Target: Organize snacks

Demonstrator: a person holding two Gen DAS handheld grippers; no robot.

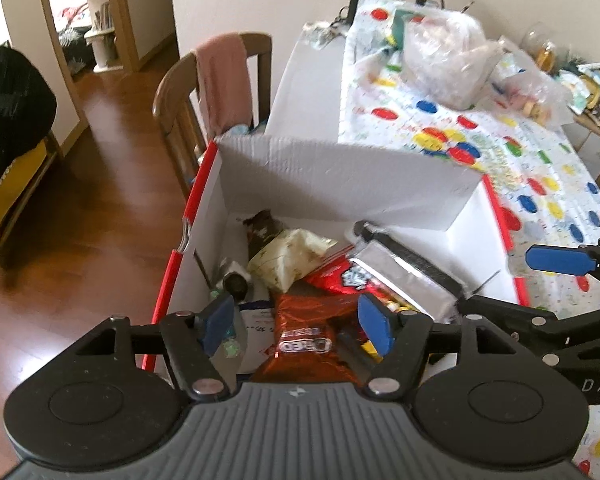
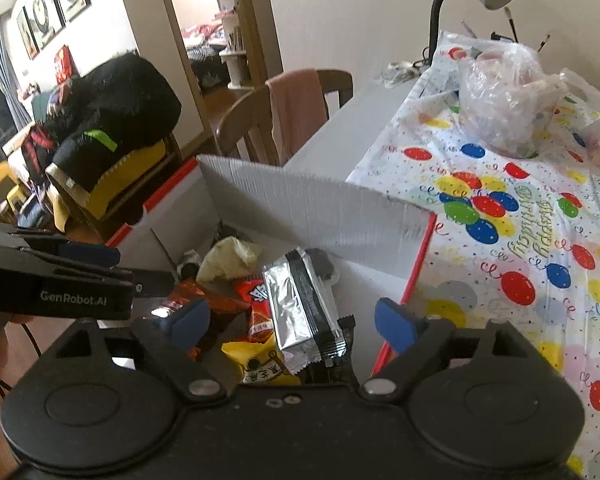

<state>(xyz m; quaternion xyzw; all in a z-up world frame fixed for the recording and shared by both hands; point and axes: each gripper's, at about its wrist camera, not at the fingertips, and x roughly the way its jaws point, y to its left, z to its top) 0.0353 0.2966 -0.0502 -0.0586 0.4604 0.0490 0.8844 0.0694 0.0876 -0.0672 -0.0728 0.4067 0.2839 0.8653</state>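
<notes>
While both tools hover spread and empty above it, the cardboard box [image 1: 340, 168] on the worktop [image 2: 500, 240] holds the snacks: a silver packet [image 2: 304, 304], a cream bag [image 1: 287, 256], a red pouch [image 1: 340, 276], an Oreo pack [image 1: 304, 344] and a yellow packet [image 2: 255, 356]. Left tool [image 1: 300, 324] and right tool [image 2: 291, 320] grip nothing.

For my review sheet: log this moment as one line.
stage: over box | left tool: open, empty | right tool: open, empty | cardboard box: Oreo pack, silver packet inside
</notes>
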